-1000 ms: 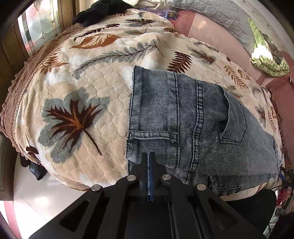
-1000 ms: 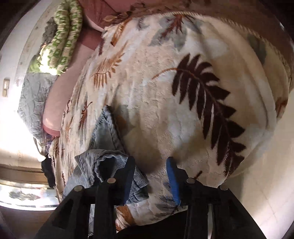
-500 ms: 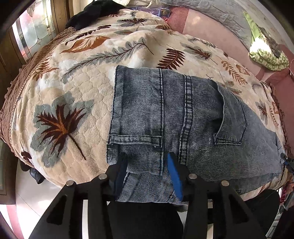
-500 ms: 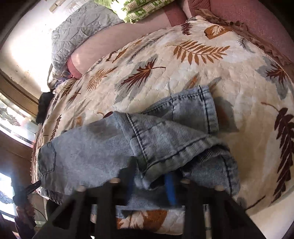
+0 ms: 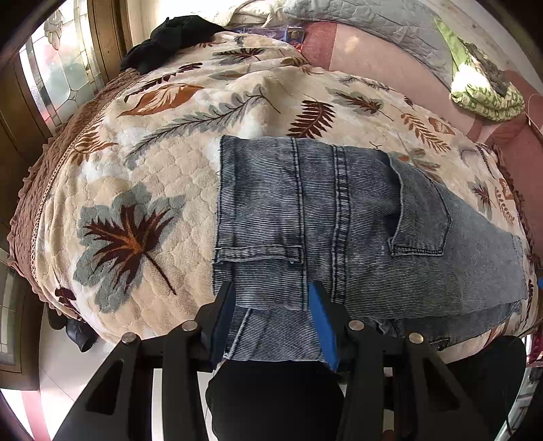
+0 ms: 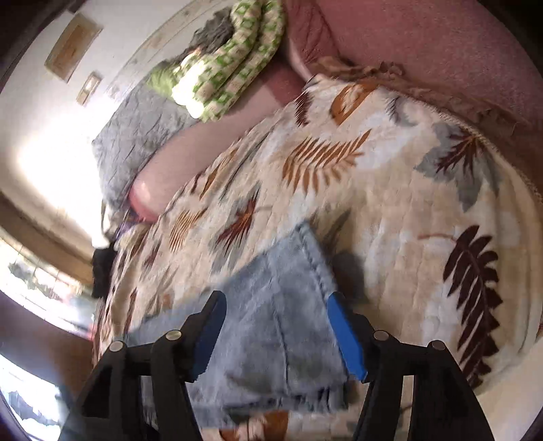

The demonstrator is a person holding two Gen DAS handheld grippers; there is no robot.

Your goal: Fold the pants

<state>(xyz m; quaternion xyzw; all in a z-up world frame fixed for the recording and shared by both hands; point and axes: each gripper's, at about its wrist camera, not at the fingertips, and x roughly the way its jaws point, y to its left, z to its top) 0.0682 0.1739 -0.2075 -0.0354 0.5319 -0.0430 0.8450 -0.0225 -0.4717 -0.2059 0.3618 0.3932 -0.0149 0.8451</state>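
Blue denim pants (image 5: 339,217) lie folded on the leaf-patterned bed cover (image 5: 129,190), a back pocket facing up. My left gripper (image 5: 271,295) is open, its blue-padded jaws standing on either side of the near folded edge of the denim. In the right wrist view the other end of the pants (image 6: 281,319) lies flat, blurred by motion. My right gripper (image 6: 275,305) is open with its jaws spread wide over that end, holding nothing.
A black garment (image 5: 176,37) lies at the far left corner of the bed by the window. A grey quilt (image 5: 373,23) and a green patterned blanket (image 5: 482,91) sit along the pink headboard side. The bed's near edge drops to a white floor (image 5: 51,383).
My left gripper opened from shut and now straddles the folded edge. My right gripper let go of the bunched denim end, which now lies flat, and its view swung round.
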